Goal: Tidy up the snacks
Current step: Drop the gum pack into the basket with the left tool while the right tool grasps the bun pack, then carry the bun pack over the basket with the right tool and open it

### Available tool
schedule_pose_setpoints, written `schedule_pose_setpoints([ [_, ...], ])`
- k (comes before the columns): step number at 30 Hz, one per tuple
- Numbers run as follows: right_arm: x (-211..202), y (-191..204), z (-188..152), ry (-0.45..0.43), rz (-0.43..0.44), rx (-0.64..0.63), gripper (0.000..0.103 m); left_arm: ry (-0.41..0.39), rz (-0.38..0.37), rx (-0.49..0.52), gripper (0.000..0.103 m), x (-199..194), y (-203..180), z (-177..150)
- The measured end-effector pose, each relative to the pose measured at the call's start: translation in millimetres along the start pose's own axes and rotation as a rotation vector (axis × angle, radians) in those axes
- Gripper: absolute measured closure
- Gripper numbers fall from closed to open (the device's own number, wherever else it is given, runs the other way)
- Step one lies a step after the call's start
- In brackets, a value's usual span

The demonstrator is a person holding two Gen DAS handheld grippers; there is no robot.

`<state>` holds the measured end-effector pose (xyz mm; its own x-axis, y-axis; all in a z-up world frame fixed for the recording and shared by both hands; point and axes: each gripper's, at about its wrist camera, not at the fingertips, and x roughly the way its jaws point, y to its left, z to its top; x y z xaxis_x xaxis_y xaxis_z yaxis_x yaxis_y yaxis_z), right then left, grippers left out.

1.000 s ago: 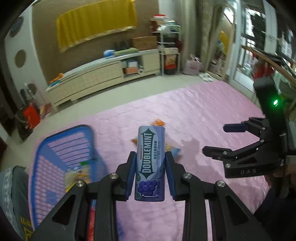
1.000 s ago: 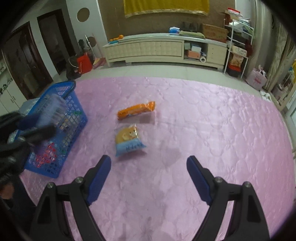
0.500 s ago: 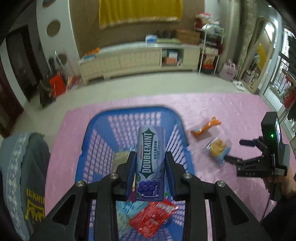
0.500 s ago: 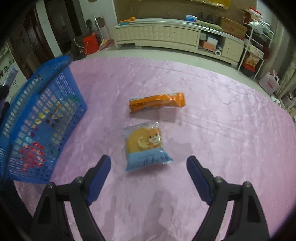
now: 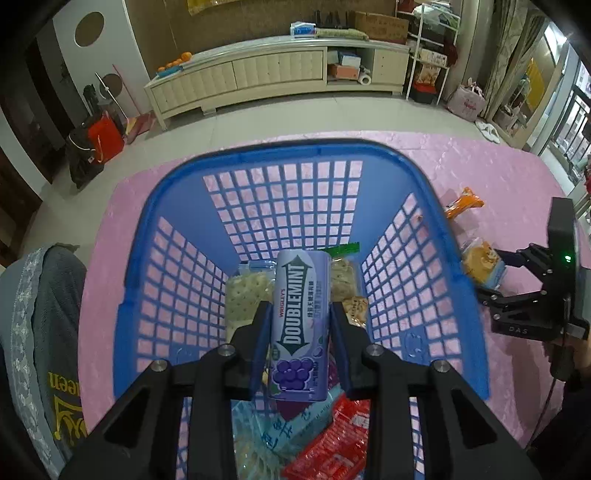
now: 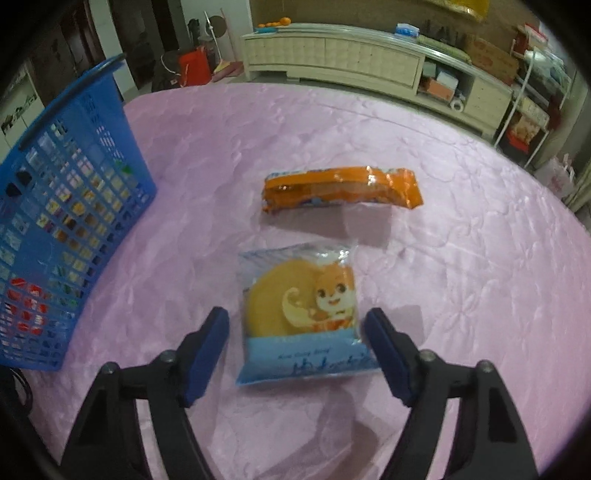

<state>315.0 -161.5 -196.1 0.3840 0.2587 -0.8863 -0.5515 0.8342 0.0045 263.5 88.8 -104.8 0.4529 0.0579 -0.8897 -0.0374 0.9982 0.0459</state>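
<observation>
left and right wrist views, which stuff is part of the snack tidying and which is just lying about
Part of the job: Doublemint tin in the left tool, blue basket, cake packet between the open right tool's fingers, orange packet.

Lying about: sideboard, red bag, cardboard box.

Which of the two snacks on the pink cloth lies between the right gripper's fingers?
The blue cake packet, with a cartoon on it. The right gripper is open around it; the orange packet lies farther away.

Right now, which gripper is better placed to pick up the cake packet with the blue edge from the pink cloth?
The right gripper: it is open, with the cake packet between its fingers. The left gripper is shut on the Doublemint gum, over the blue basket.
</observation>
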Motion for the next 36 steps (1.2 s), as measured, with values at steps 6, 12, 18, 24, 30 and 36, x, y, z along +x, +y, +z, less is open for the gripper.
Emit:
schedule_pose_setpoints([
  [6, -7.4, -4.7, -0.9, -0.001, 0.032, 0.024, 0.045, -0.024, 0.014, -0.005, 0.051, -4.0, 1.6, 8.1],
  [12, -37.1, 8.4, -1.9, -0.020, 0.036, 0.013, 0.045, -0.087, -0.009, -0.010, 0.039, -32.4, 4.5, -3.8],
  [18, -83.4, 30.5, 4.3, -0.085, 0.075, -0.013, 0.045, -0.131, -0.022, -0.001, 0.030, -70.3, 4.2, -28.8],
  [24, -132.6, 59.1, 9.6, -0.136, 0.081, -0.051, 0.045, -0.195, -0.040, 0.027, 0.026, -104.6, -3.2, -45.4],
  [30, -166.5, 81.6, 19.9, -0.185, 0.129, -0.041, 0.045, -0.216, -0.036, 0.055, 0.026, -122.3, -0.5, -59.4],
  [36, -183.2, 110.1, 31.6, -0.204, 0.176, -0.060, 0.045, -0.252, -0.030, 0.052, 0.026, -136.0, 5.8, -62.4],
])
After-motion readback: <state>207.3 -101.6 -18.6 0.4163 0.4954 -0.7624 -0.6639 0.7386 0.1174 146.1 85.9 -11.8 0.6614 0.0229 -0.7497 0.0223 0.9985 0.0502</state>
